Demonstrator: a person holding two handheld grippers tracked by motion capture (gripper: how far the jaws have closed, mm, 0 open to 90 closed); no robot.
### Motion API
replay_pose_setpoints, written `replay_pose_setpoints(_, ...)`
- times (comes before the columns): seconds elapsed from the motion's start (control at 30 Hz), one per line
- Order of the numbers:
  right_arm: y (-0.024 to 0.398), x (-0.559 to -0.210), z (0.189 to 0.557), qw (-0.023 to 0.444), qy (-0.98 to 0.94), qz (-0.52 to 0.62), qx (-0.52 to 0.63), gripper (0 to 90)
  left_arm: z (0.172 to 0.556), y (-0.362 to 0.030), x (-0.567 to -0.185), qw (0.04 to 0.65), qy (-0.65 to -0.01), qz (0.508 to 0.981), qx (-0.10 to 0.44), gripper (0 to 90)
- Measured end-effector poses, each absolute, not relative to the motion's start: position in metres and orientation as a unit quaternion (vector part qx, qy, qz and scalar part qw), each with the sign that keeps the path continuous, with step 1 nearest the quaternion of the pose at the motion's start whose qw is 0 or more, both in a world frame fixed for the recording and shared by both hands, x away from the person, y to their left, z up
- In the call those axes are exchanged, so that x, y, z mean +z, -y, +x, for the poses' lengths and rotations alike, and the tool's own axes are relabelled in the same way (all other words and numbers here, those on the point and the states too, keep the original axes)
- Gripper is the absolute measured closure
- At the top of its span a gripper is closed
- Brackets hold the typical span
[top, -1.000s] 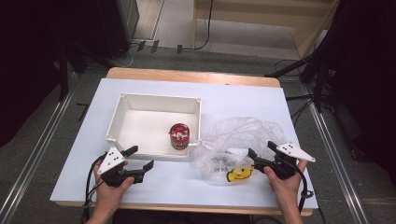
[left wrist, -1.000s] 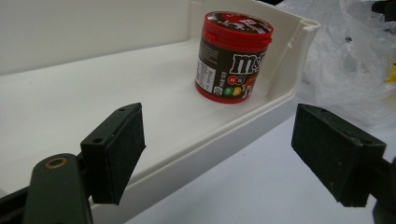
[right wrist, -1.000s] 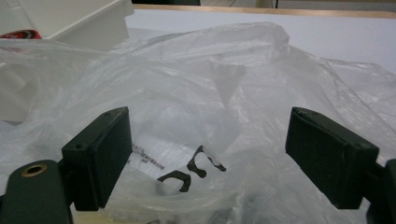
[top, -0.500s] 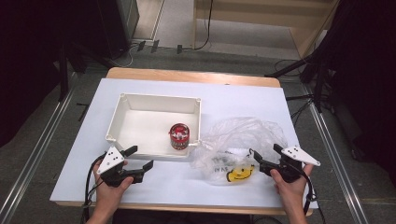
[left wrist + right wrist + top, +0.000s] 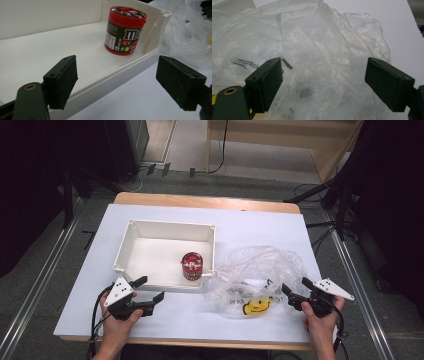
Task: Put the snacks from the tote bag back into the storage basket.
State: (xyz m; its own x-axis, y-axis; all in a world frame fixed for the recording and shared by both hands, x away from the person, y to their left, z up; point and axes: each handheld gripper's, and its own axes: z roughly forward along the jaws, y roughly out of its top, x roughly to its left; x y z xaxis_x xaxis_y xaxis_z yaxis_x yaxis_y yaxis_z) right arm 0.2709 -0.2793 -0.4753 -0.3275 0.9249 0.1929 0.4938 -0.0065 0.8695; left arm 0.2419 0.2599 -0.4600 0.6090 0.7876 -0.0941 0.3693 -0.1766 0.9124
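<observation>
**Q:** Where the clear plastic bag (image 5: 260, 277) lies crumpled on the white table (image 5: 165, 317), what stays hard to make out?

**A:** Its contents. In the right gripper view a dark shape shows dimly through the folds, too blurred to identify. The small black print on the film is too fine to read. A yellow smiley face (image 5: 256, 306) marks the bag's near side in the high view.

**Q:** And the bag's position?

**A:** Right half of the table, its left edge touching the white tray (image 5: 150, 229). The right gripper (image 5: 295, 292) sits just beside the bag's right edge, jaws spread wide, gripping nothing; in its own view the film fills the gap between them.

**Q:** Any legible labels?

**A:** The red-lidded jar (image 5: 125, 30) carries "m&m's" in white lettering. Its smaller label print cannot be read.

**Q:** What holds what?

**A:** The tray holds the jar alone, upright in its near right corner.

**Q:** The left gripper (image 5: 150, 289)?

**A:** Jaws apart, empty, just outside the tray's near wall, aimed towards the jar.
</observation>
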Motion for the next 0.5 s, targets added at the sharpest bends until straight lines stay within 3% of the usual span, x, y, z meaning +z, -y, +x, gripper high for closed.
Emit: replay_pose_setpoints(0.5,0.2835,-0.4769,0.2725,0.229,-0.658,0.540,0.472,15.0,0.2423,-0.2591,-0.4602,0.505,-0.389,0.741,0.209,17.9)
